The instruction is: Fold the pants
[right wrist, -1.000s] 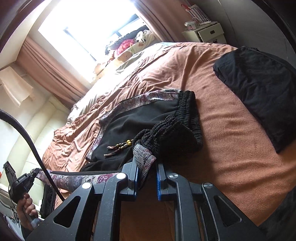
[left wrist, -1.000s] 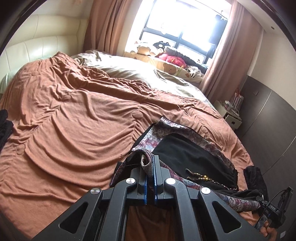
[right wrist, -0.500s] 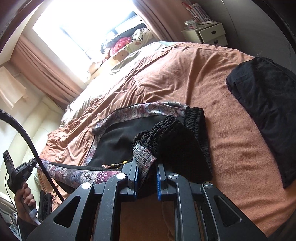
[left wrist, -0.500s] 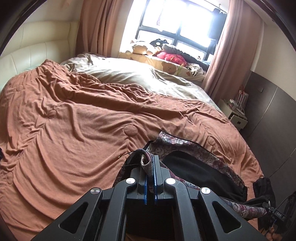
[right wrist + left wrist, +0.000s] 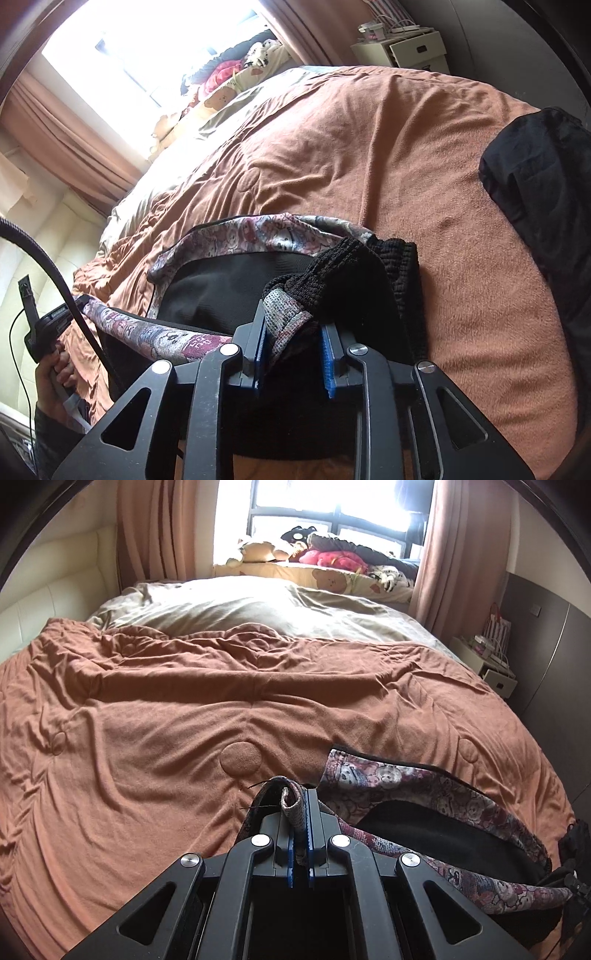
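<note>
Black pants with floral patterned side stripe (image 5: pixel 417 834) lie half-doubled on rust-brown fleece blanket (image 5: pixel 184 720). Left gripper (image 5: pixel 300 812) clamped on hem; right gripper (image 5: pixel 293 332) jaws parted, waistband cloth loose between. Advice: lay edges aligned, keep fabric taut, release low.

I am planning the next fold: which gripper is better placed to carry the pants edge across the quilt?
Left, probably. The left gripper is shut on the patterned edge of the pants; the right gripper has its jaws apart, with fabric lying loose between them.
</note>
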{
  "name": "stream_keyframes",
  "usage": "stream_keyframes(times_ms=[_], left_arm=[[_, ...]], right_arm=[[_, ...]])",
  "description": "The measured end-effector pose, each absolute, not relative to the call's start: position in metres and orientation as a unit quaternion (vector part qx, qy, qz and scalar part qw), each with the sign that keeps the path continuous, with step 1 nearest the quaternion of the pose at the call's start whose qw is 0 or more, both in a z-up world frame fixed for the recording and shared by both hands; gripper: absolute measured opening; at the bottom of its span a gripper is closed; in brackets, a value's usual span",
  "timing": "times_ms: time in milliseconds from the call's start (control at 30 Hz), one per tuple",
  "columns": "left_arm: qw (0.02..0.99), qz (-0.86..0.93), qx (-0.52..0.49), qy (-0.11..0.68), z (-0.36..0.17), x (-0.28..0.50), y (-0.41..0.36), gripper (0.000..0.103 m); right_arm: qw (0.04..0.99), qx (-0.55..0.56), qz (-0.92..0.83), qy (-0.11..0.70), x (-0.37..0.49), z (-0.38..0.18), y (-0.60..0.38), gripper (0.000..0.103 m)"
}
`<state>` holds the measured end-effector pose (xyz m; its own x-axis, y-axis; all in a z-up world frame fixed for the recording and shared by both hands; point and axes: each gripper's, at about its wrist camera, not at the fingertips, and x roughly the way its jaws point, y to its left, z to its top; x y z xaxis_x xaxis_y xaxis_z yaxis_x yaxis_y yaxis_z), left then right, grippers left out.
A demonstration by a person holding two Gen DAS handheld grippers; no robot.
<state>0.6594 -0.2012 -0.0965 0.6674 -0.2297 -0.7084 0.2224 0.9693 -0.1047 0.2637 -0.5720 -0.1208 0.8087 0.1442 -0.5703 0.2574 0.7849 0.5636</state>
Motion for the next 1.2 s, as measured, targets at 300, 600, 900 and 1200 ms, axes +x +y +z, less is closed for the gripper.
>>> stream_keyframes(times_ms=[300,600,900,1200], left_arm=[[0.884,-0.109,0.002,0.455,-0.143,0.703,-0.211,0.028],[0.872,-0.118,0.073,0.47,-0.154,0.699,-0.201,0.05],[0.838,-0.134,0.142,0.509,-0.195,0.709,-0.21,0.05],[0.848,-0.124,0.168,0.488,-0.211,0.74,-0.231,0.05]], right_arm=[[0.908,0.332,-0.001,0.257,0.26,-0.111,-0.588,0.078],[0.914,0.227,-0.071,0.33,0.271,-0.123,-0.586,0.078],[0.907,0.174,-0.059,0.379,0.3,-0.135,-0.572,0.078],[0.907,0.148,-0.062,0.389,0.33,-0.144,-0.571,0.078]])
